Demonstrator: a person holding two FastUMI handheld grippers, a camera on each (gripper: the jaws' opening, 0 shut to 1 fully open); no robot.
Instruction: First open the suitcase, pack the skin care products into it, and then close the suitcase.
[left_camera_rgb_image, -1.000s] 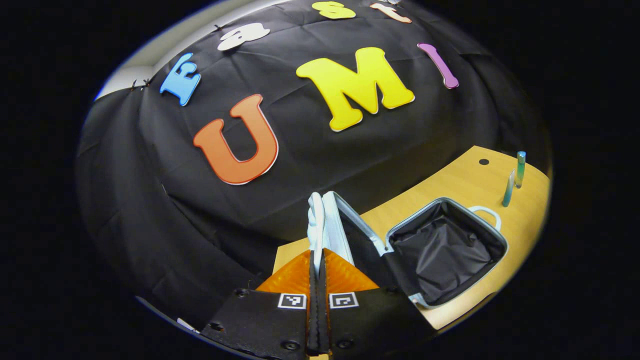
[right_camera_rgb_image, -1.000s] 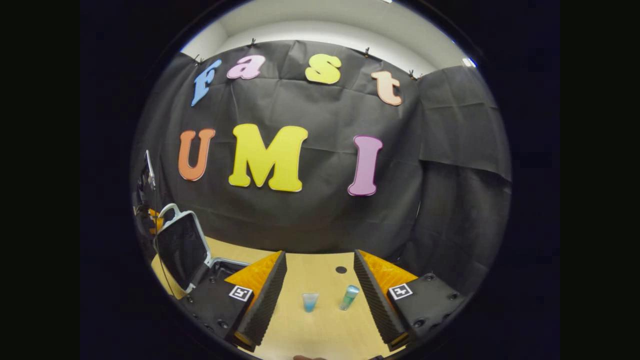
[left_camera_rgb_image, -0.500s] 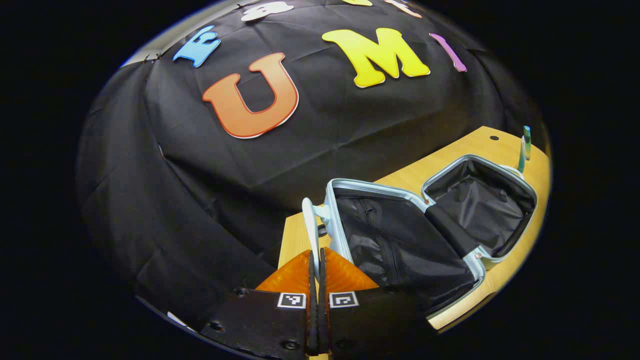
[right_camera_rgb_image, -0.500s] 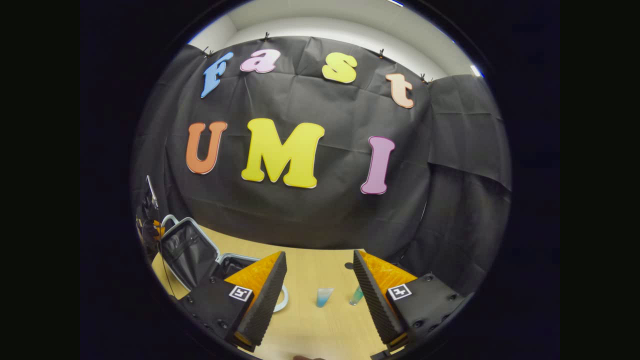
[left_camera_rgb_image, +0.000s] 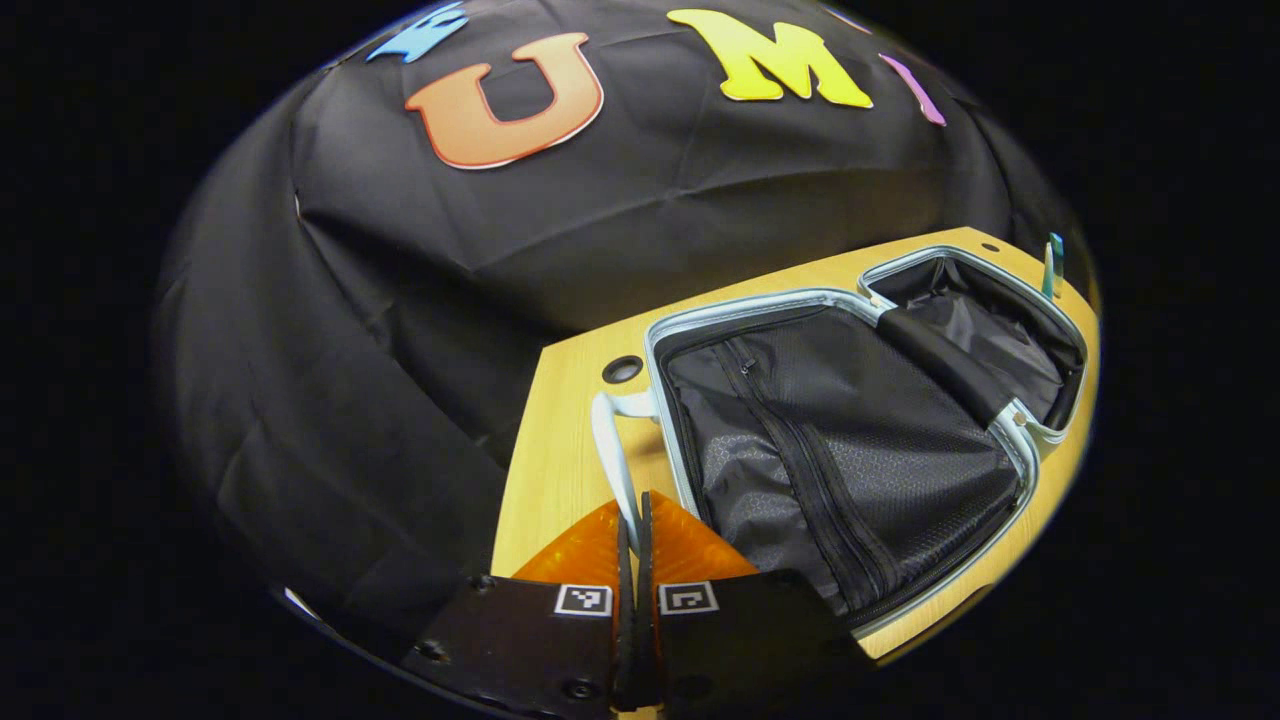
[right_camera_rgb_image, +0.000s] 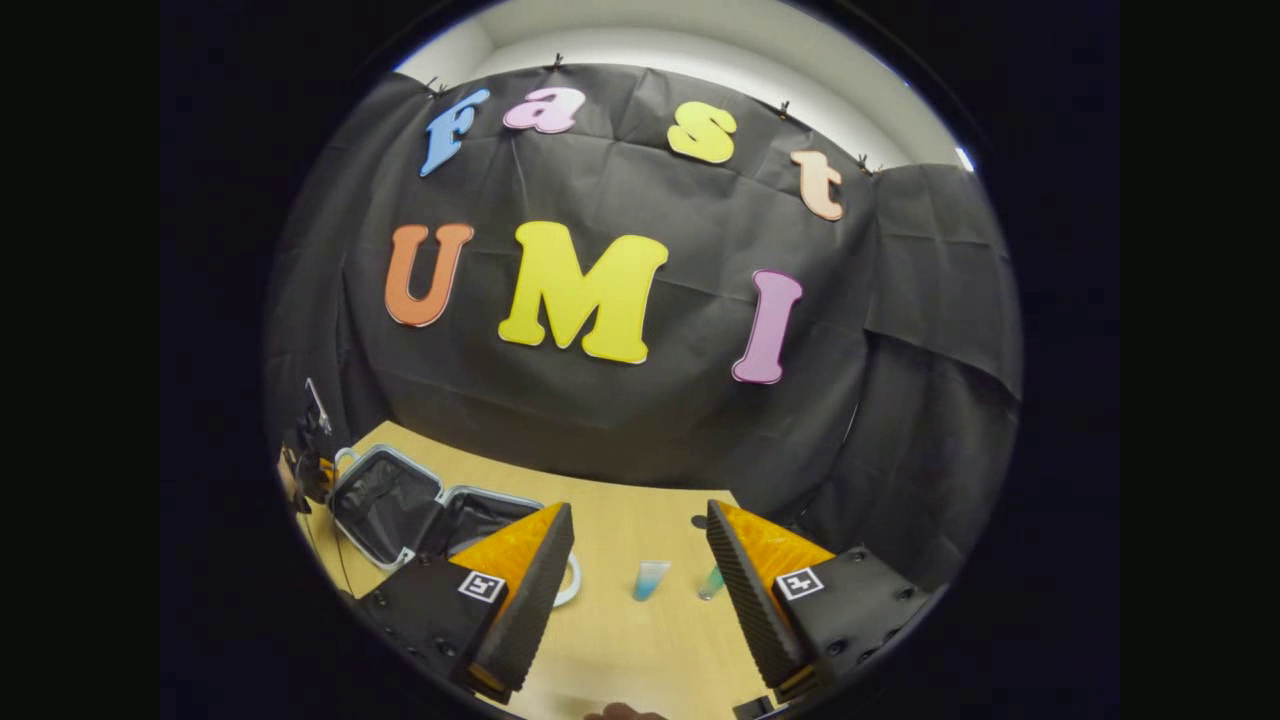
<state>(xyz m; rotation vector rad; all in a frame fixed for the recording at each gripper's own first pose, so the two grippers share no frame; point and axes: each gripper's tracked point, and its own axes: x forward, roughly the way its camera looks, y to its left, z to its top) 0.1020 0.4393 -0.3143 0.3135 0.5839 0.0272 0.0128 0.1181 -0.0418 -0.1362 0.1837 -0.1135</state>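
Observation:
The small pale-blue suitcase (left_camera_rgb_image: 840, 440) lies spread open on the wooden table (left_camera_rgb_image: 560, 450), its black lining showing in both halves. My left gripper (left_camera_rgb_image: 632, 520) is shut on the white handle (left_camera_rgb_image: 607, 450) of the lid half, which rests almost flat. Two blue-green skin care tubes (left_camera_rgb_image: 1050, 265) stand beyond the far half. In the right gripper view the suitcase (right_camera_rgb_image: 400, 500) lies at the left. The right gripper (right_camera_rgb_image: 640, 560) hangs open above the table, and a blue tube (right_camera_rgb_image: 650, 578) and a green tube (right_camera_rgb_image: 712, 582) stand ahead between its fingers.
A round cable hole (left_camera_rgb_image: 622, 369) sits in the table next to the lid's handle, and another hole (right_camera_rgb_image: 698, 521) lies behind the tubes. Black cloth hangs close behind the table on all sides. Another white handle (right_camera_rgb_image: 570, 582) pokes out beside the right gripper's left finger.
The left gripper has swung the lid by its handle from upright down to nearly flat on the table. The right gripper stayed open and drifted slightly toward the tubes.

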